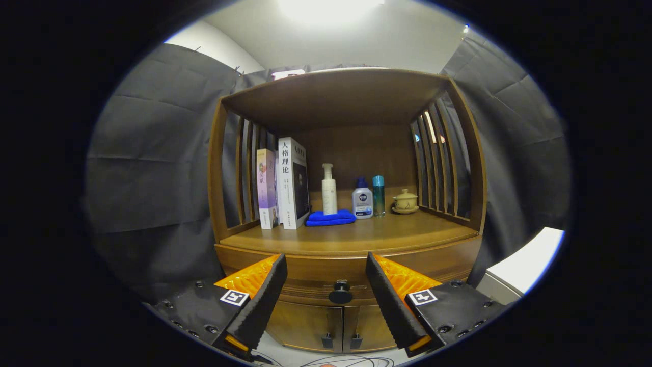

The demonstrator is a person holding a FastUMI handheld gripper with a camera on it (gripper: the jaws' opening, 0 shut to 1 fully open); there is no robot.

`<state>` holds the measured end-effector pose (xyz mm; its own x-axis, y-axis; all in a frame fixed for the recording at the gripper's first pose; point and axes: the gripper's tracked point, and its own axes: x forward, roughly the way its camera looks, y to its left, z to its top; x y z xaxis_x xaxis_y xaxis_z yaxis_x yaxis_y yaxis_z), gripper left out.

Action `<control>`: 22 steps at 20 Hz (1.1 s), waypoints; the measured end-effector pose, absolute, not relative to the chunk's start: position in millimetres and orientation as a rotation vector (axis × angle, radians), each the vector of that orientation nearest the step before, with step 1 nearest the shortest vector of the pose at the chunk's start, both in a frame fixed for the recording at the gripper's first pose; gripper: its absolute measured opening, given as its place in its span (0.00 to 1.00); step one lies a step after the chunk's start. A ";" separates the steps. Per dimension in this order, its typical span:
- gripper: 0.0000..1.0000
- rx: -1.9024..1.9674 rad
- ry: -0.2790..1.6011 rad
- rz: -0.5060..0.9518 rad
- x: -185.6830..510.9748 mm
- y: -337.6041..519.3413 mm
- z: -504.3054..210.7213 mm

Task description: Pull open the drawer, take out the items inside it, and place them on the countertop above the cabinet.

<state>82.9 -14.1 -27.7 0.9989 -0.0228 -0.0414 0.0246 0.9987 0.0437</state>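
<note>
The drawer (326, 278) sits closed in the wooden cabinet (473, 168), directly under the worktop (356, 237). Its front is a wide, slightly bowed band of brown wood whose long axis runs from 9 to 3 o'clock, and its face points straight toward the camera. A round dark knob (341, 293) stands at its centre.

The gripper (326, 285) is spread wide and holds nothing; the knob lies between its two fingers, a little beyond the tips and touching neither.

At 6 o'clock from the drawer are two small cabinet doors (326, 326), each with a dark pull where they meet.

At 12 o'clock, on the worktop, from 9 toward 3 o'clock: two upright books (282, 186), a folded blue cloth (330, 217) with a white pump bottle (329, 191) standing at its back edge, a short bottle with a blue cap (362, 199), a slim teal bottle (378, 196), and a lidded cup on a saucer (405, 201). Slatted wooden sides flank the shelf space, and a wooden top covers it.
</note>
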 end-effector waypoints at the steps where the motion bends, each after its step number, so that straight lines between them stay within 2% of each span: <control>1: 0.98 0.039 0.049 -0.027 87.9 -15.0 -32.4; 21: 0.98 0.029 0.177 -0.082 149.4 -32.5 -121.5; 22: 0.92 0.037 0.192 -0.078 153.5 -30.7 -128.3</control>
<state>153.5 -30.7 -128.3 0.9785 -0.0740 -0.1923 0.0812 0.9963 0.0295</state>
